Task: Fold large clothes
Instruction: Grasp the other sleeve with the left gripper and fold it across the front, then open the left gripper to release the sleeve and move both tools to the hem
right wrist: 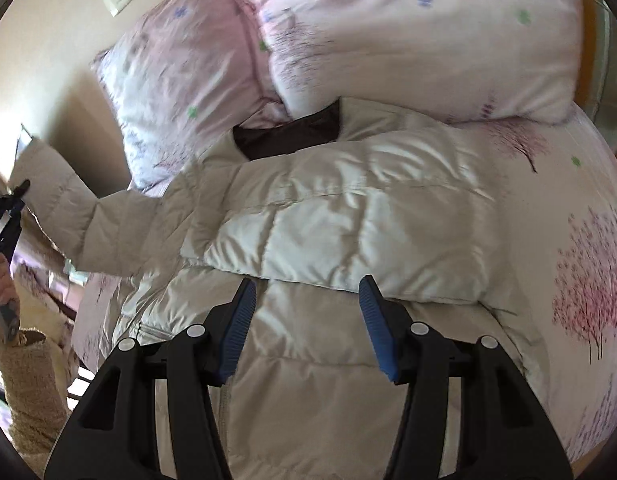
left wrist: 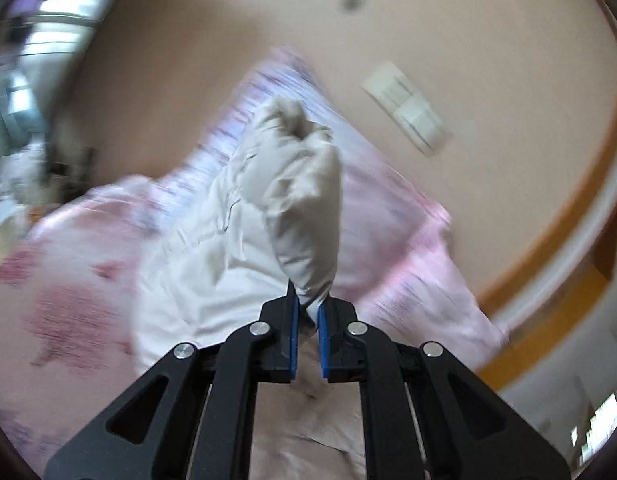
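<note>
**Sleeve lifted for the fold**

A puffy white coat (right wrist: 328, 216) is spread on the pink bed (right wrist: 580, 280) under the open, empty right tongs (right wrist: 306, 320). Its sleeve (left wrist: 304, 208) is pinched in the closed left tongs (left wrist: 308, 320). Next, the sleeve should probably be laid across the coat.

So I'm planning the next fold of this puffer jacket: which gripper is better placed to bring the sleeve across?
Left. The left gripper is already shut on the sleeve cuff, lifted off the bed. The right gripper hangs open above the jacket body, holding nothing.

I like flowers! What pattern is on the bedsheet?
Pink blossom trees on the bedsheet, clearest in the right wrist view.
</note>
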`<state>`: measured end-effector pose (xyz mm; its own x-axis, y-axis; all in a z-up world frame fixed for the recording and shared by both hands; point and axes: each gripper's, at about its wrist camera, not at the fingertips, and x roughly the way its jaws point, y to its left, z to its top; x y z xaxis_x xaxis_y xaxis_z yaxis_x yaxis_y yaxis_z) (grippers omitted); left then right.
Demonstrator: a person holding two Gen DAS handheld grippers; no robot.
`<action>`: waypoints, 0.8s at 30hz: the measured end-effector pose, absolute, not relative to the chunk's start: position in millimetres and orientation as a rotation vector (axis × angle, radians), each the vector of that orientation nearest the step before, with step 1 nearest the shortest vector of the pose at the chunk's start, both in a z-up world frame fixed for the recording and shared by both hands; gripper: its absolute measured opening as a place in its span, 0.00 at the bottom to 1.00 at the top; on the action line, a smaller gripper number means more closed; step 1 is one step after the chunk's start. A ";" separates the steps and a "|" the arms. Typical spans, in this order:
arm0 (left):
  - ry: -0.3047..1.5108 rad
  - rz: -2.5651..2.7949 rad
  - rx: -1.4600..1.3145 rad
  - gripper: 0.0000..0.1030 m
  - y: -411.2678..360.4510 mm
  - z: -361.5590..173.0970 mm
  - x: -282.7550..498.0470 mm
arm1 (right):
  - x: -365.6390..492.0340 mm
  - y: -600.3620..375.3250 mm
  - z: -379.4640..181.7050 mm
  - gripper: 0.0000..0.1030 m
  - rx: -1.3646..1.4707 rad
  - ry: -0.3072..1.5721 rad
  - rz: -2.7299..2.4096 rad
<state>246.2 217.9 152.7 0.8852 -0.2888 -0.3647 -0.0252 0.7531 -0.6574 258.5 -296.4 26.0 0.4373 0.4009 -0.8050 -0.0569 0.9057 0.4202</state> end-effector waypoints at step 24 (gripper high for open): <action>1.006 -0.586 -0.257 0.54 -86.5 12.3 315.3 | 268.9 -365.2 6.6 0.54 0.564 1.067 0.194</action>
